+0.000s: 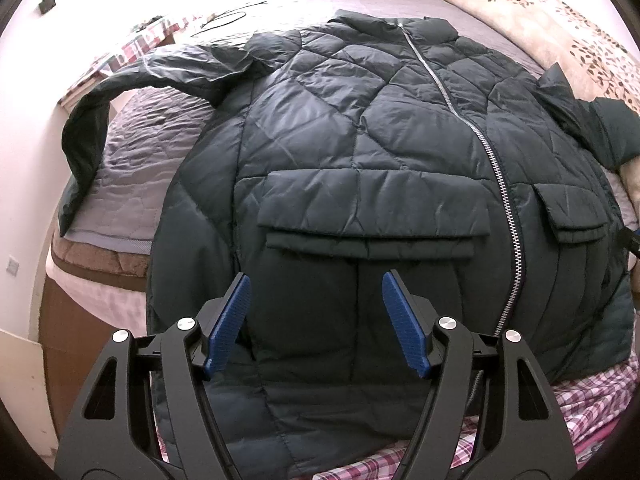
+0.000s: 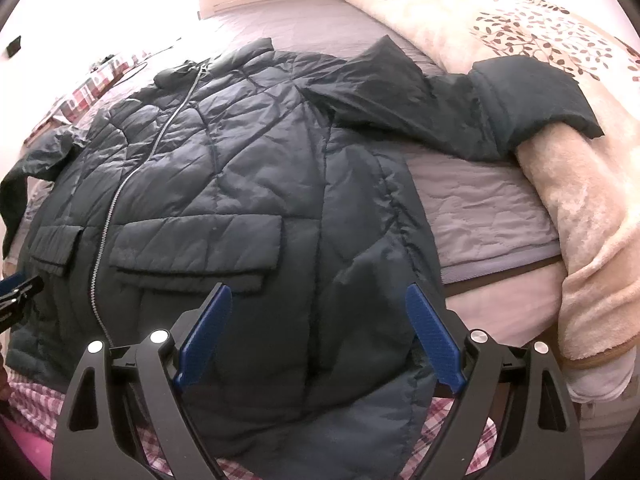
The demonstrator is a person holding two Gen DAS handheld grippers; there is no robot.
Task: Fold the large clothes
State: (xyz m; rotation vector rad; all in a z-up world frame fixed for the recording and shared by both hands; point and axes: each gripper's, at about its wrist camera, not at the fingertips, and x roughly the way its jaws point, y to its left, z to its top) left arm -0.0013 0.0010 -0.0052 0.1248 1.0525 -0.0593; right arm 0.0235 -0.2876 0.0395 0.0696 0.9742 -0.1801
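Observation:
A dark green quilted jacket (image 1: 360,140) lies face up on the bed, zipped, collar far from me, hem near me. It also shows in the right wrist view (image 2: 240,168). Its left sleeve (image 1: 120,80) hangs over the bed's left edge. Its right sleeve (image 2: 500,104) lies spread onto the beige blanket. My left gripper (image 1: 316,292) is open and empty above the hem, below the left pocket flap (image 1: 372,208). My right gripper (image 2: 318,304) is open and empty above the hem's right side. The left gripper's tip shows at the right view's left edge (image 2: 20,288).
The bed has a grey quilted cover (image 2: 480,204). A beige leaf-print blanket (image 2: 560,60) is heaped along the right. A plaid sheet (image 1: 592,400) lies under the hem. The bed's left edge (image 1: 92,264) drops off beside a white wall. Cables (image 1: 228,16) lie at the far end.

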